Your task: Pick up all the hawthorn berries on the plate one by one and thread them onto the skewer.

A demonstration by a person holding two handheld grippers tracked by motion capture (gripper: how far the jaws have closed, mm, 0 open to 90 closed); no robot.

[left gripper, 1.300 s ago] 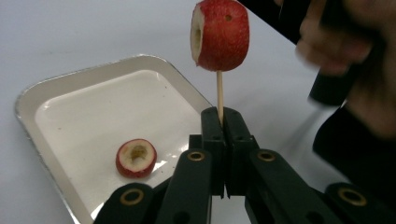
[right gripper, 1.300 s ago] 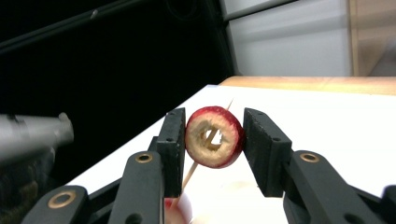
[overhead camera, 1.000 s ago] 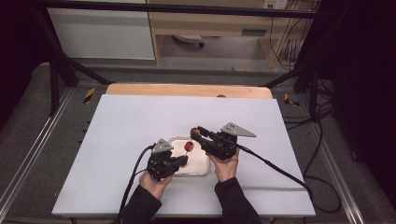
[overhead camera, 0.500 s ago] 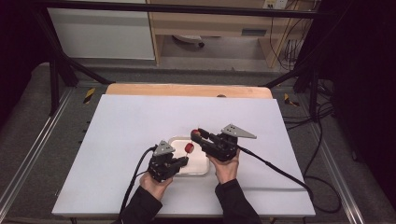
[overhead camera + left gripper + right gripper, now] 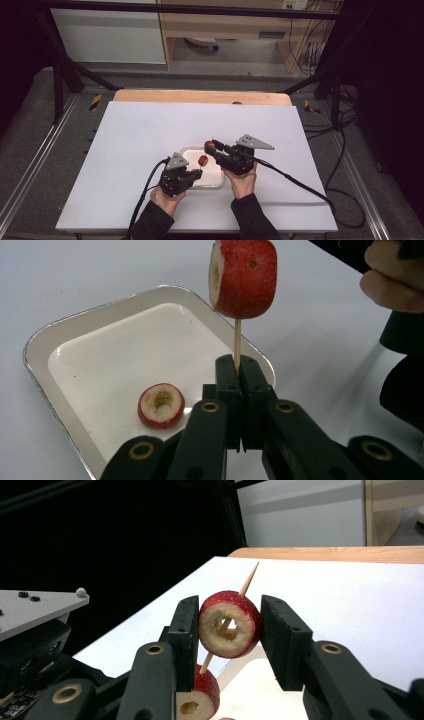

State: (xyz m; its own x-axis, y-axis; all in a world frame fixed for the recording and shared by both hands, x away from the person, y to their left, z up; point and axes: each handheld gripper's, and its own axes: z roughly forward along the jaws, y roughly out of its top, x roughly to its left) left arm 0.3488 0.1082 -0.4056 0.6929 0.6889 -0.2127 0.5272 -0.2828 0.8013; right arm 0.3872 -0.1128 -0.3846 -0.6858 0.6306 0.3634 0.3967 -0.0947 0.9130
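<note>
High view puts both hands low in the middle of the frame, over a white table (image 5: 130, 145). The left gripper (image 5: 196, 173) sits at the lower left edge of a shallow metal tray (image 5: 216, 183), and the right gripper (image 5: 214, 145) reaches in from the right above the tray's upper edge.

Left gripper view shows its two black jaws pressed together on a thin wooden skewer (image 5: 237, 344), which rises upright from them at the centre of the frame. A thick red fruit slice (image 5: 243, 277) is threaded on the skewer near the top of the frame. Below and to the left, a second cored slice (image 5: 161, 405) lies flat on the tray floor, near the tray's lower edge (image 5: 45, 385).

Right gripper view has a ring-shaped red slice (image 5: 229, 624) at the centre, touching the left jaw, with a narrow gap to the right jaw. The skewer's pointed tip (image 5: 248, 582) passes through the ring's hole and slants to the upper right. The threaded slice (image 5: 197, 696) shows below it, at the bottom of the frame.
</note>
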